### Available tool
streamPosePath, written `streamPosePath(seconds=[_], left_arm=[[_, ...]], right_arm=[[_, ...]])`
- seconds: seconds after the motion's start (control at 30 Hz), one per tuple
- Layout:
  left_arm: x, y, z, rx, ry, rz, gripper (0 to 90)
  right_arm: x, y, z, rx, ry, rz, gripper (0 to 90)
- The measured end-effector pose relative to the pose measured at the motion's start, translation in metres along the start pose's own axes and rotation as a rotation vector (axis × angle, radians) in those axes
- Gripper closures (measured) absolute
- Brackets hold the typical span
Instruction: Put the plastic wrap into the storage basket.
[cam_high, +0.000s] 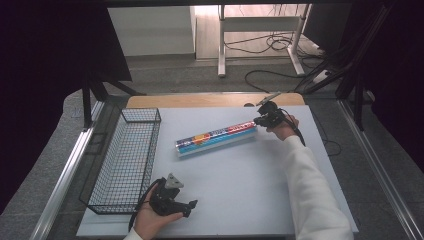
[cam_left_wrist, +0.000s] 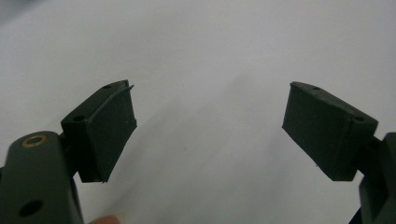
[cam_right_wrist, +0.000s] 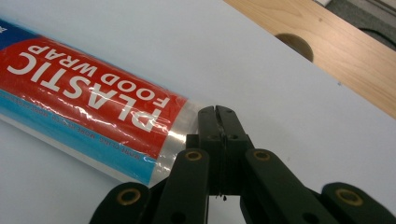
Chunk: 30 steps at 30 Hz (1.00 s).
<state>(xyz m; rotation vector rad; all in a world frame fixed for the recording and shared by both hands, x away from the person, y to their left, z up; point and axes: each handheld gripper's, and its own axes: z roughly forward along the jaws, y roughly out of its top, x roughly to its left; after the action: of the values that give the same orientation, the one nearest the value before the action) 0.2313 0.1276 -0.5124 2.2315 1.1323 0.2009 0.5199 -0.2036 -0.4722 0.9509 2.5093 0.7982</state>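
Right gripper (cam_right_wrist: 218, 112): jaws pressed together, tip against the clear end of the wrap box (cam_high: 216, 138), near the table's (cam_high: 240, 200) far right corner; whether it pinches the film, cannot tell. Box: lies flat and diagonal at mid-table, just beside the basket (cam_high: 127, 160).
Left gripper (cam_left_wrist: 210, 126): jaws spread wide, holding nothing, over bare tabletop near the front edge, beside the basket's near end.
Basket: wire, along the left edge.
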Motion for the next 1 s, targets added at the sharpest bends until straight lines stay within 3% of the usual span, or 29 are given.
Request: streamPosePath(seconds=[0.2, 0.4, 0.6, 0.7, 0.83, 0.9, 0.93, 1.0], left_arm=[[0.000, 0.000, 0.000, 0.002, 0.000, 0.000, 16.7], [0.001, -0.001, 0.000, 0.001, 0.000, -0.005, 16.6], [0.001, -0.001, 0.000, 0.002, -0.002, -0.001, 16.6], [0.002, -0.002, -0.002, -0.003, -0.003, -0.004, 16.6], [0.003, -0.003, -0.001, -0.004, -0.008, 0.000, 16.5], [0.003, -0.003, -0.002, -0.002, -0.009, 0.004, 16.5], [0.003, -0.003, -0.002, -0.004, -0.011, 0.004, 16.5], [0.003, -0.004, -0.002, -0.005, -0.010, 0.004, 16.5]], right_arm=[[0.007, 0.005, 0.000, -0.011, -0.010, -0.011, 89.8], [0.004, 0.005, 0.001, -0.012, 0.005, 0.013, 89.7], [0.005, 0.006, 0.001, -0.008, -0.009, 0.033, 89.6], [0.001, 0.005, -0.012, -0.028, -0.041, 0.052, 89.6], [-0.001, -0.001, -0.041, -0.068, -0.058, 0.091, 89.5], [0.000, -0.004, -0.050, -0.079, -0.056, 0.094, 89.5], [0.004, -0.013, -0.067, -0.092, -0.046, 0.091, 89.4], [0.010, -0.020, -0.079, -0.093, -0.021, 0.086, 89.4]])
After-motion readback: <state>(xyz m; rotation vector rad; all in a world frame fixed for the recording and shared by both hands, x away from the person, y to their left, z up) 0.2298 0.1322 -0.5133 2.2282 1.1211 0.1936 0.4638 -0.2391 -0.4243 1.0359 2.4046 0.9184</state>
